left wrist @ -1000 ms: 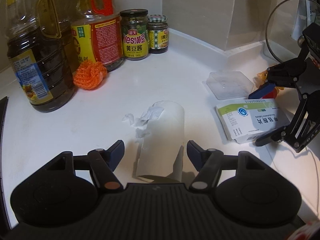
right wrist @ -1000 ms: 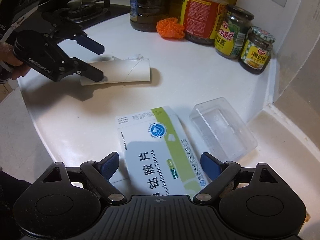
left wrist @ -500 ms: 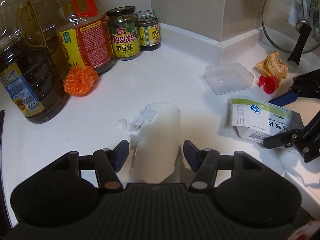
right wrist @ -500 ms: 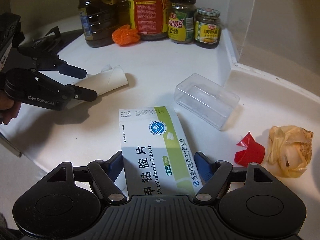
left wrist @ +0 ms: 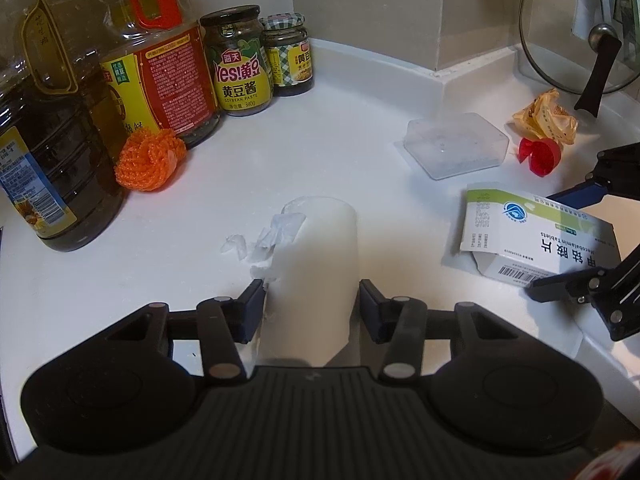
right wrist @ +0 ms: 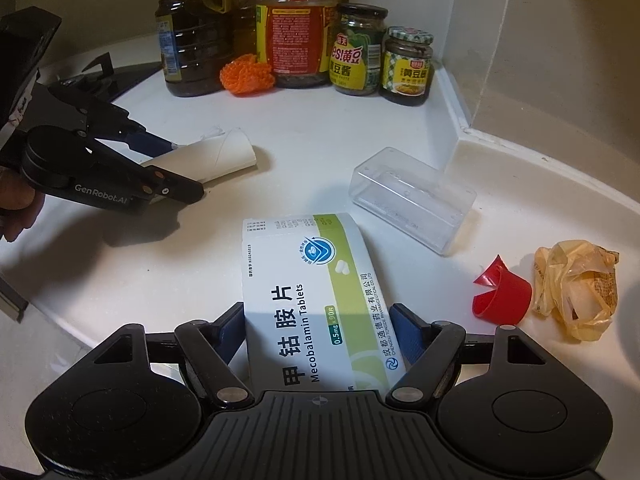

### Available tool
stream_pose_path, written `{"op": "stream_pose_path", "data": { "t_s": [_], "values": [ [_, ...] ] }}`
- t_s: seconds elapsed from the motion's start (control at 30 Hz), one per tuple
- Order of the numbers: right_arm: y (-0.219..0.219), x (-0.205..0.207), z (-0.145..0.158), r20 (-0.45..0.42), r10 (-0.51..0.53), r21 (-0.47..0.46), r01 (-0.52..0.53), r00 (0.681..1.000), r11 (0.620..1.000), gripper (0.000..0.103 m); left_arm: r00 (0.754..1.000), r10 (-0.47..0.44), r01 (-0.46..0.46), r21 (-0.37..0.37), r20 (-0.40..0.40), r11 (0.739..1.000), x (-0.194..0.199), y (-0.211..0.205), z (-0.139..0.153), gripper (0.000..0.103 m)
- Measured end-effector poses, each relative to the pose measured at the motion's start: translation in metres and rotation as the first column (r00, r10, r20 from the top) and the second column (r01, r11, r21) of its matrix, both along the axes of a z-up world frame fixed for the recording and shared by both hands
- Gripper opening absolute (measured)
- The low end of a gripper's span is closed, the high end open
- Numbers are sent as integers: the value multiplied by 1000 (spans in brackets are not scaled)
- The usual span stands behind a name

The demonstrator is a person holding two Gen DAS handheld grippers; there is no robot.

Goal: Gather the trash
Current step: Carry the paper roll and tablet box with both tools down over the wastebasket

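Note:
A white cardboard tube [left wrist: 316, 248] lies on the white counter [left wrist: 208, 184] with torn tissue bits [left wrist: 272, 236] beside it. My left gripper [left wrist: 310, 300] straddles its near end; the jaws are closing, and both pads sit right at the tube's sides with a sliver of gap. From the right wrist view the tube [right wrist: 224, 152] shows between the left gripper [right wrist: 186, 170] fingers. My right gripper [right wrist: 318, 320] is shut on a white-and-green medicine box [right wrist: 308, 280], pads pressed on its long sides. In the left wrist view the box [left wrist: 520, 236] sits between the right gripper [left wrist: 548, 246] fingers.
A clear plastic box [right wrist: 412, 196], a red cap [right wrist: 504, 296] and a crumpled yellow bag [right wrist: 576, 288] lie right of the medicine box. Oil bottles [left wrist: 52, 148], sauce jars [left wrist: 240, 64] and an orange scrubber [left wrist: 150, 164] line the back wall. A glass pot lid [left wrist: 580, 32] leans at right. Stove edge [right wrist: 116, 76] at left.
The left jaws have narrowed in around the tube. The right gripper rolled and slid further over the medicine box, its pads coming in against the box sides; the box turned somewhat.

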State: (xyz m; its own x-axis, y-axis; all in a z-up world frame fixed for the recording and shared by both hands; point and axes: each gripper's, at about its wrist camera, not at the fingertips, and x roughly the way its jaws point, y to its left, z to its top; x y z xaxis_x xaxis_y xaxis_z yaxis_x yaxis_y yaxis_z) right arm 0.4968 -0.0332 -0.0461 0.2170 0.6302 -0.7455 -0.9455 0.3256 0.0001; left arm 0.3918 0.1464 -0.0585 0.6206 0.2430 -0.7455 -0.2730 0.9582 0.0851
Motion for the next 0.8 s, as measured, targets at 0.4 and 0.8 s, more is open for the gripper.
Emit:
{"op": "stream_pose_path", "data": {
  "t_s": [0.4,0.8],
  "values": [
    [-28,-11,18,-12,-171,126,172,985,977,73,999,14,-13,-51,34,999,-28,-12,20,45],
    [-76,-60,37,-122,-355,171,372,927,912,73,995,28,-16,-124,95,992,-79,-61,42,45]
  ]
}}
